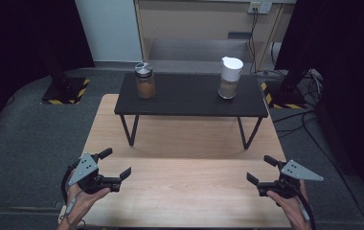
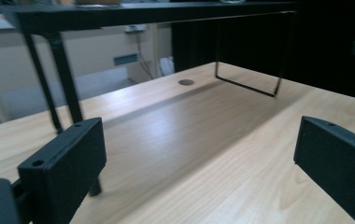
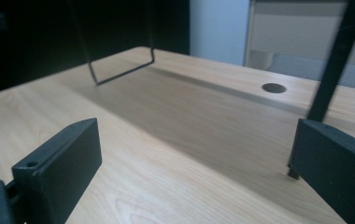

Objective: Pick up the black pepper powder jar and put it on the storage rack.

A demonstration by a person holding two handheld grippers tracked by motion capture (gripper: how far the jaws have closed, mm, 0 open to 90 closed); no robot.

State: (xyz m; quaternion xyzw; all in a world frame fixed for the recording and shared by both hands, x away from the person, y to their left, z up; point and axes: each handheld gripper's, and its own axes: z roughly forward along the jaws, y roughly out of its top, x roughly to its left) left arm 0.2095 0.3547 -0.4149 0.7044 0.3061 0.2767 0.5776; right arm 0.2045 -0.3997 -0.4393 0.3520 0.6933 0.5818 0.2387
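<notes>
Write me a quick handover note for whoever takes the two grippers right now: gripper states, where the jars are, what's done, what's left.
Left gripper: open, nothing between the jaws, low over the wooden table near its left front.
Right gripper: open, nothing held, near the right front.
Jar with the silver lid: upright on the left of the black shelf.
Jar with the white lid: upright on the shelf's right.
Done: nothing visible; neither jar gripped.
Left: probably reach for the jars.

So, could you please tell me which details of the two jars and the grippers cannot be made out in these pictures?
- Clear glass jar with silver lid, high view: brown contents too small to identify.
- Clear glass jar with white spouted lid, high view: contents likewise.
- Both jars, left gripper view: cut off by the top edge above the black metal shelf.
- Left gripper and right gripper: pad surfaces not discernible.
</notes>
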